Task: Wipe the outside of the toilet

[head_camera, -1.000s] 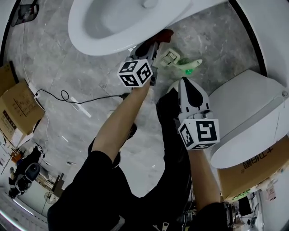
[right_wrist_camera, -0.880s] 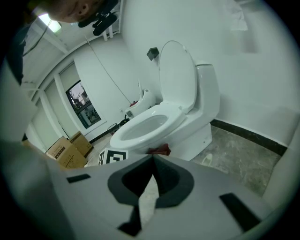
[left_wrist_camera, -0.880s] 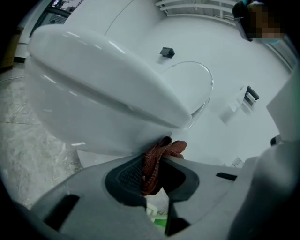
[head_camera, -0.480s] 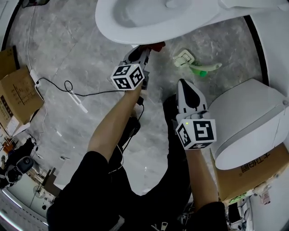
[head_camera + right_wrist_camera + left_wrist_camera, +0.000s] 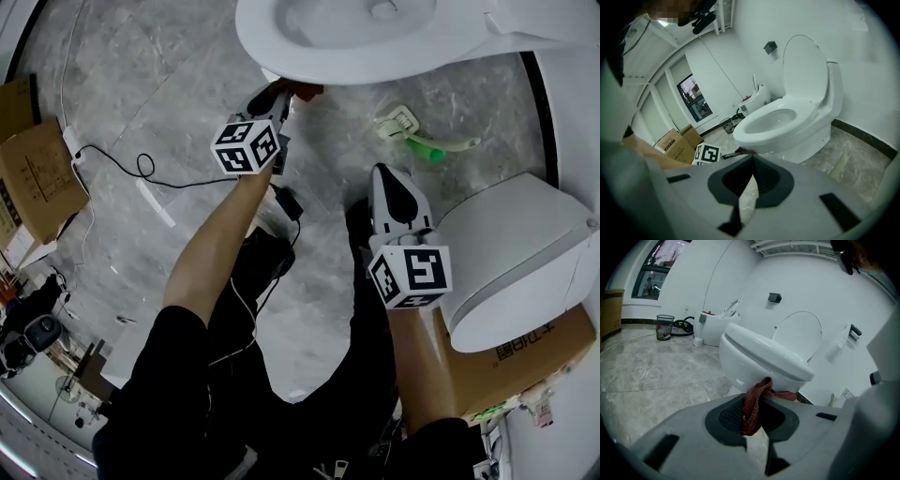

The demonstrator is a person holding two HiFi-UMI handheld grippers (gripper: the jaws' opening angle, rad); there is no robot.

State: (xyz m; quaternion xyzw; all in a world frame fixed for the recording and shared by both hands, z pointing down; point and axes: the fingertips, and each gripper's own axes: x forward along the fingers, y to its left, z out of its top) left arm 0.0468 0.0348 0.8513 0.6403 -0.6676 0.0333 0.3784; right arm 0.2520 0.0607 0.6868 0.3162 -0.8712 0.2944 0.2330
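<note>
One fold of cloth (image 5: 752, 401) is clamped in the left gripper (image 5: 751, 420); rubbing the toilet (image 5: 759, 357) may pull it free; right gripper (image 5: 752, 161) closed, empty.

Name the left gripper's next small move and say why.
Probably sweep the left gripper sideways along the outer wall of the toilet bowl: its fingers are shut on the red cloth, which sits right under the bowl's front, seemingly against it.
</note>
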